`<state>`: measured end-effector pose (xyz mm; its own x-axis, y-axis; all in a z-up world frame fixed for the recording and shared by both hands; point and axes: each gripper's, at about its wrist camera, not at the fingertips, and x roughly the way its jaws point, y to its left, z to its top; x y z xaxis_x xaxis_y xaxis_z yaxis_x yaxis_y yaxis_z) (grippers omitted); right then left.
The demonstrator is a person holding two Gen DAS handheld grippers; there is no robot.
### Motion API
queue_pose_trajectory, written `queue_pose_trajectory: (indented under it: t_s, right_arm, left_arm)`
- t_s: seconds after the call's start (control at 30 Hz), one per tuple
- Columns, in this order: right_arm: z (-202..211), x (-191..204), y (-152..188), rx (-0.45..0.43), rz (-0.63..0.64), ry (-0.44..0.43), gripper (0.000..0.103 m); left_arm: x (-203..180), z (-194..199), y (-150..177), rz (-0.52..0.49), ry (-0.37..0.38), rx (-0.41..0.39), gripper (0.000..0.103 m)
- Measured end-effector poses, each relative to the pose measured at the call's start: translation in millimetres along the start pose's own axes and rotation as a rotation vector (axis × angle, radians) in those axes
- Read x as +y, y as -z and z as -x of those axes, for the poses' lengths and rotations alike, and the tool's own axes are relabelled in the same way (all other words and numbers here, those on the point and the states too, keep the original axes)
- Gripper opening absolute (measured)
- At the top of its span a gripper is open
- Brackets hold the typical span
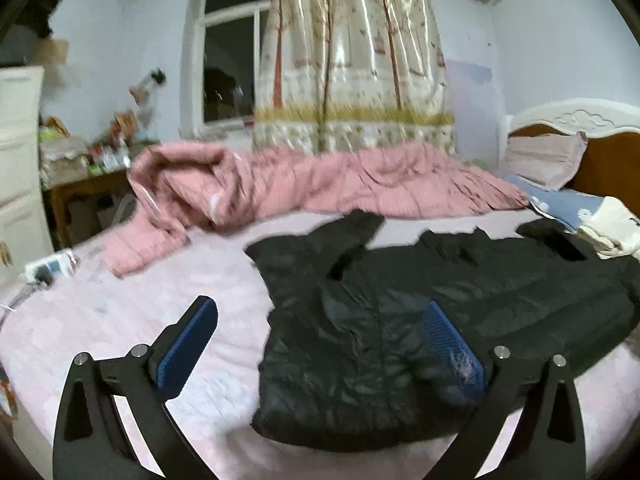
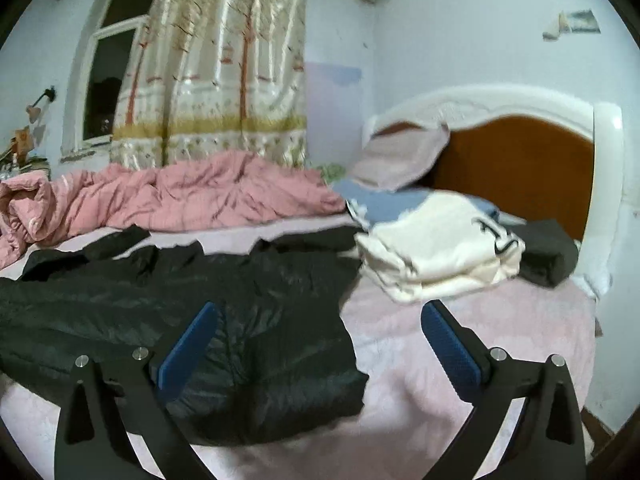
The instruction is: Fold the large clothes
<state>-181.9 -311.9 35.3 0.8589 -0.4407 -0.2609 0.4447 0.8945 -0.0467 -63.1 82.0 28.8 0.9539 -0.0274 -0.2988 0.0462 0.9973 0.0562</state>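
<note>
Both hand-held grippers, left (image 1: 320,344) and right (image 2: 320,344), hang spread and empty above the black jacket (image 1: 400,320) on the bed (image 1: 140,312); next likely regrasping an edge to fold.

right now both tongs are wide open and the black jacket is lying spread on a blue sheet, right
Not quite: the sheet under the black jacket is pale pink, as the left wrist view shows. Both the left tongs and right tongs are wide open.

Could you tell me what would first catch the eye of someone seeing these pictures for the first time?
A shiny black jacket lies spread on the pale pink bed sheet, straight ahead of both open hand-held grippers, which hold nothing. Behind it a crumpled pink quilt runs along the far side under a tree-patterned curtain, and folded white clothes sit near the headboard.
</note>
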Motion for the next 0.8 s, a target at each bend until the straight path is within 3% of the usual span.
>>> queue_pose_trajectory:
  t_s: [0.2,0.33,0.43,0.63,0.8]
  right_arm:
    - [2,13,0,-0.017,0.060,0.047,0.103]
    - [13,10,2,-0.070,0.008,0.063,0.103]
    - [19,9,3,-0.102,-0.007,0.076,0.103]
    - [21,9,3,-0.075,0.014,0.078,0.103]
    - [12,8,1,-0.017,0.002,-0.012,0.103]
  left_arm:
    - [1,17,-3,0.015,-0.013,-0.106,0.103]
    - [0,26,-7,0.015,0.019,-0.137,0.103]
    - [-2,29,-10,0.021,0.043,-0.128,0.103]
    - [-5,33,-11,0.030,0.045,-0.096,0.103]
    - [-11,29,-30,0.015,0.077,-0.081,0.103]
